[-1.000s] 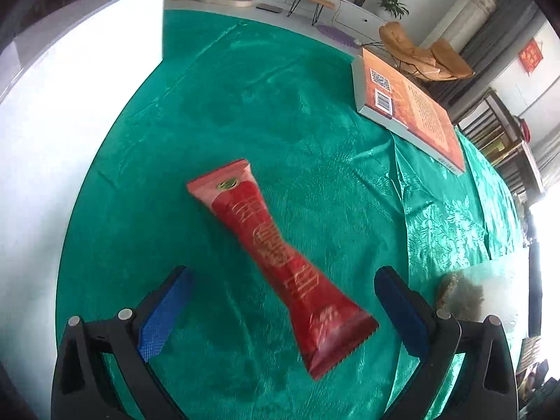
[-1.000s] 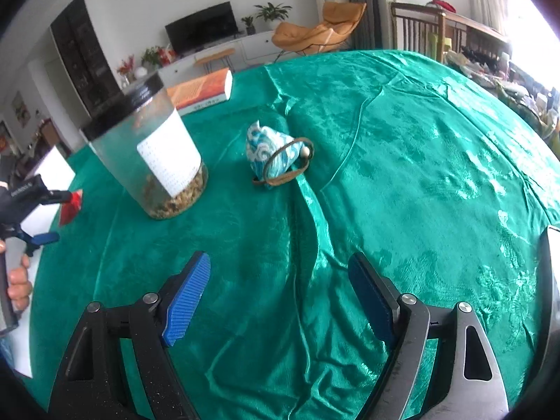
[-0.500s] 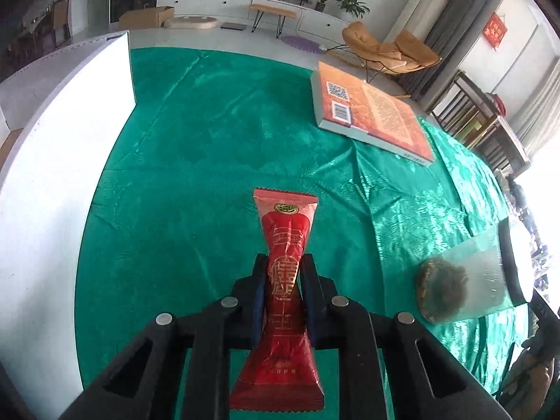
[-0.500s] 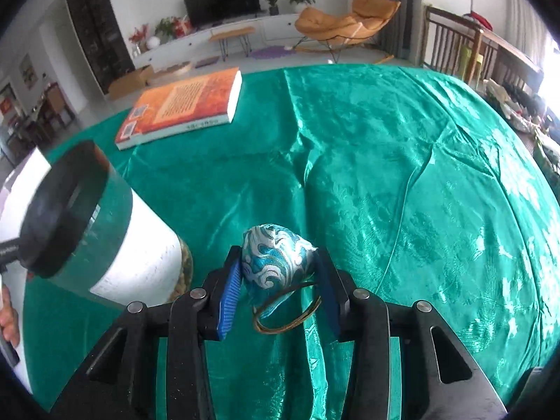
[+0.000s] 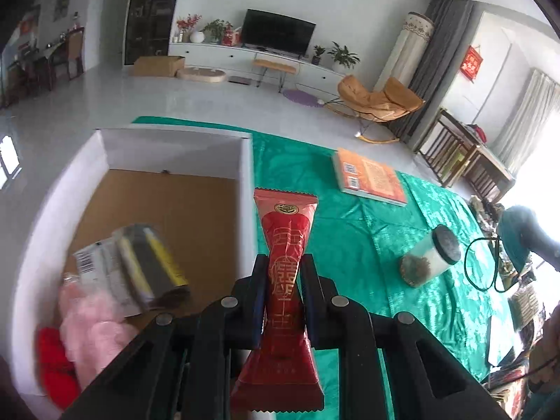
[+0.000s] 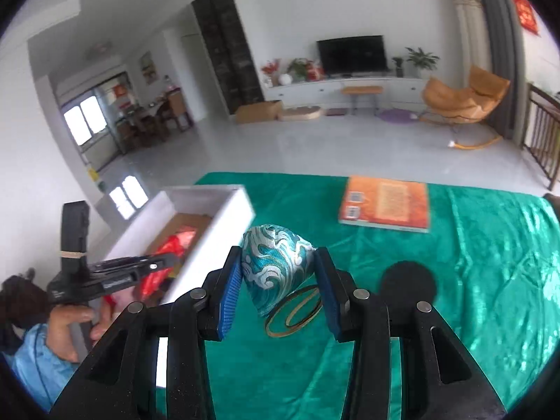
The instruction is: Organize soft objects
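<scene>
My left gripper (image 5: 282,273) is shut on the waist of a red snack packet (image 5: 285,241), held in the air beside the right wall of the white box (image 5: 246,175). The right wrist view shows that gripper (image 6: 164,262) and the red packet (image 6: 171,245) over the box (image 6: 224,217). My right gripper (image 6: 278,276) is shut on a blue-and-white patterned pouch (image 6: 276,252), lifted above the green cloth, its ring handles (image 6: 294,311) hanging below. The pouch (image 5: 518,234) also shows blurred at the right edge of the left wrist view.
The box has a brown floor and holds a pink soft thing (image 5: 91,318), a red one (image 5: 52,357) and a yellow-and-black packet (image 5: 140,266). An orange book (image 6: 385,206) and a black-lidded jar (image 5: 428,259) stand on the green tablecloth (image 6: 490,280). A hand (image 6: 70,325) holds the left gripper's handle.
Both grippers went from open to shut, the left on the red packet, the right on the pouch. Both lifted their things off the cloth, and the left one moved over to the box.
</scene>
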A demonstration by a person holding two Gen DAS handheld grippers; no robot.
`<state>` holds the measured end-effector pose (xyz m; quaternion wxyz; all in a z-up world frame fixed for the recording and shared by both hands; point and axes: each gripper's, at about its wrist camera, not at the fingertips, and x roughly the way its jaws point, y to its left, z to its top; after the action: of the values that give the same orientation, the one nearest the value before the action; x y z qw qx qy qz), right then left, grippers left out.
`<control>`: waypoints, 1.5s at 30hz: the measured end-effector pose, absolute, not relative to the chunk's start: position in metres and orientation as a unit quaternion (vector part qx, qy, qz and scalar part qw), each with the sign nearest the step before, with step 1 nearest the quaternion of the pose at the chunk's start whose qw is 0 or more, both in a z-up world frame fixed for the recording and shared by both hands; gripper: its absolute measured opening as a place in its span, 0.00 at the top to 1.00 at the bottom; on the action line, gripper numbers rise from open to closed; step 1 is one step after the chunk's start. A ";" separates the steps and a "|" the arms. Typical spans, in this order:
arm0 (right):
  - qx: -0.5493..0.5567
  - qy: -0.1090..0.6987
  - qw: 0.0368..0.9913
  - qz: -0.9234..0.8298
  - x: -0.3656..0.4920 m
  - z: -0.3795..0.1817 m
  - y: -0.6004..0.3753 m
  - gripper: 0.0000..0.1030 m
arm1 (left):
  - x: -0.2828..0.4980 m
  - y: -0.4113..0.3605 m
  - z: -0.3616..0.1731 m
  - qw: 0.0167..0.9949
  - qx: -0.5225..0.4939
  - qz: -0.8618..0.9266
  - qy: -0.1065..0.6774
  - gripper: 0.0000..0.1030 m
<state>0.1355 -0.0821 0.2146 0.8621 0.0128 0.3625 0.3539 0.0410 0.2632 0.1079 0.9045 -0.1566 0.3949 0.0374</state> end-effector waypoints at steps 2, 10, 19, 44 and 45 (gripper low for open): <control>0.021 0.378 0.830 0.409 0.113 0.209 -0.034 0.58 | 0.017 0.291 0.105 0.902 -0.136 0.087 0.401 0.82; 0.026 0.477 0.730 0.489 0.068 0.133 0.102 0.32 | -0.039 0.326 0.076 0.883 -0.100 0.162 0.429 0.80; -0.032 0.475 0.740 0.475 0.052 0.129 0.116 0.31 | -0.065 0.329 0.069 0.881 -0.148 0.159 0.421 0.64; -0.132 0.425 0.780 0.439 0.017 0.134 0.112 0.30 | -0.107 0.315 0.132 0.910 -0.092 0.264 0.306 0.00; -0.132 0.423 0.781 0.440 0.016 0.135 0.112 0.30 | -0.111 0.316 0.138 0.915 -0.095 0.258 0.296 0.00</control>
<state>0.0157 0.1116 0.1345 0.7812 -0.1318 0.4227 0.4402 -0.1113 0.3157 0.1381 0.9149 -0.0947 0.2956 0.2579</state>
